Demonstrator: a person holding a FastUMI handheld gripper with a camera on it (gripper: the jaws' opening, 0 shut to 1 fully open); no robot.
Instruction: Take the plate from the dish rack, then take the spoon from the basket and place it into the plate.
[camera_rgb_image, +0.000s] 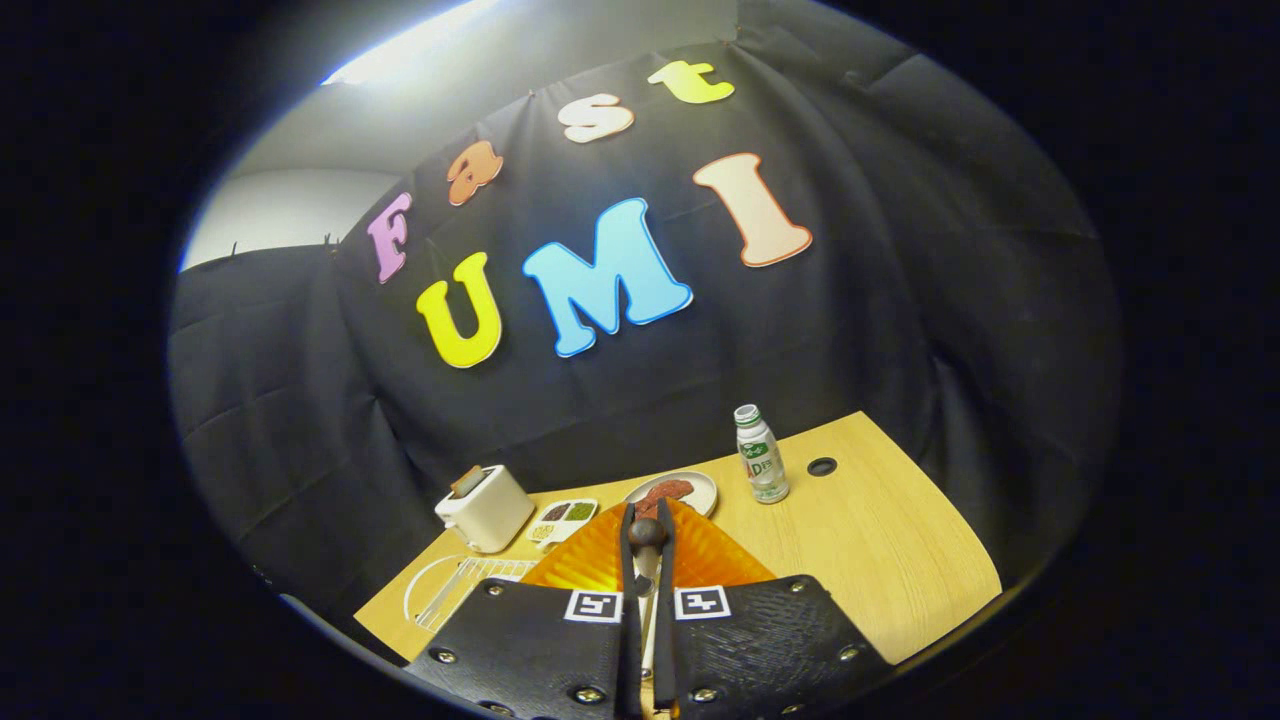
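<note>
My gripper (647, 514) is shut on the spoon (647, 533), whose brown rounded end and pale shaft show in the narrow gap between the two dark fingers (627, 560). Directly beneath the fingers and the spoon lies the ribbed orange plate (590, 565) on the wooden table (880, 560). The white wire dish rack (450, 590) stands to the left of the plate, at the table's near left corner. Whether the spoon touches the plate is hidden by the fingers.
Beyond the plate sit a white toaster (486, 508), a small white dish with dark and green fillings (565, 518), and a pale plate with reddish food (672, 492). A small bottle (762, 455) stands to the right of them, next to a round cable hole (821, 466).
</note>
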